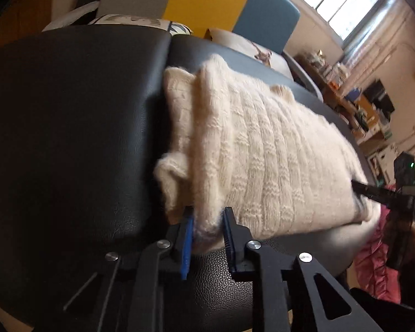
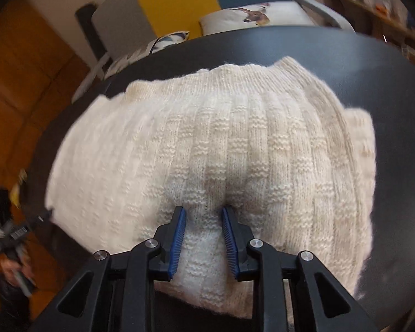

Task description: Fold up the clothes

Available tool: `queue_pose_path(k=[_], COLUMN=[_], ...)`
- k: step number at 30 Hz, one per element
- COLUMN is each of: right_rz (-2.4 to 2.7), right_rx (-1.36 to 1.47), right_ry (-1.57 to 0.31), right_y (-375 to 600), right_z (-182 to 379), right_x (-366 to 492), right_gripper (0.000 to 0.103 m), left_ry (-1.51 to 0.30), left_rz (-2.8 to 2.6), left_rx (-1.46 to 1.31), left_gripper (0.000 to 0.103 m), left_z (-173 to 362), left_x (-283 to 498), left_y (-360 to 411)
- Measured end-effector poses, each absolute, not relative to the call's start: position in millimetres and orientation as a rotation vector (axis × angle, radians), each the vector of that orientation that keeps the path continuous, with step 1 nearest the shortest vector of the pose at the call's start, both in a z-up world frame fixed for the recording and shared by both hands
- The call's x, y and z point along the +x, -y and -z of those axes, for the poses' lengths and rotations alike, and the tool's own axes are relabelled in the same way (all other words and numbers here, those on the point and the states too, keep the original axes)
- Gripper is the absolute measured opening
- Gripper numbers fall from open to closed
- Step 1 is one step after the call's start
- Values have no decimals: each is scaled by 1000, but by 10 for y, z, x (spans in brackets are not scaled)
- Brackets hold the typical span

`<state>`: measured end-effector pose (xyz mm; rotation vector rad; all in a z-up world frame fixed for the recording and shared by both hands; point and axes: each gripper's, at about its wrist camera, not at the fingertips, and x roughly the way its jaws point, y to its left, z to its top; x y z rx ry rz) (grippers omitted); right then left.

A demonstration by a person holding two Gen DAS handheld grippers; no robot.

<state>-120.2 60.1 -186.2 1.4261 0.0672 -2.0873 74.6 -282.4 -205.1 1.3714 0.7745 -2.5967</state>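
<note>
left view, claw: left claw [image 1: 207, 225] clamped on near corner of sweater [image 1: 262, 149], knit bunched between blue pads.
left view, sweater: cream knit, lies ahead of claw on black bench [image 1: 69, 127], already doubled into a long slab; loose flap sticks out just left of claw.
left view, other claw: right claw [image 1: 358, 186] far right, at sweater's other near edge.
left view, around: cushions, coloured chairs beyond bench; cluttered shelves far right; nothing between claw and knit.
right view, claw: right claw [image 2: 203, 228] pinching a ridge of sweater [image 2: 207, 138] between pads.
right view, progress: looks partly folded, both near ends held; judged a further fold plus tidy left.
right view, obstacles: bench [image 2: 387, 110] bare ahead; left claw [image 2: 41, 218] far left, blurred.
</note>
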Motion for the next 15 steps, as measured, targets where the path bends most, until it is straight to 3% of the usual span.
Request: queue_pose_path(k=[3, 11, 14, 15], right_rz=[2102, 2124, 2169, 2186], right_rx=[1394, 1381, 1330, 1321], right_ry=[-128, -80, -109, -126], right_y=[-559, -651, -670, -673], right_z=[1890, 1733, 1591, 1561], right_x=[-1129, -1121, -1075, -1063], right_gripper=[26, 28, 28, 28], left_ry=[-724, -541, -490, -470], left_rz=[2586, 2537, 2531, 2530], left_rx=[1381, 1362, 1316, 1297], left_gripper=[14, 20, 30, 38], left_z=[2035, 1867, 1772, 1740], left_x=[787, 842, 905, 928], left_y=[2760, 2510, 2457, 2440])
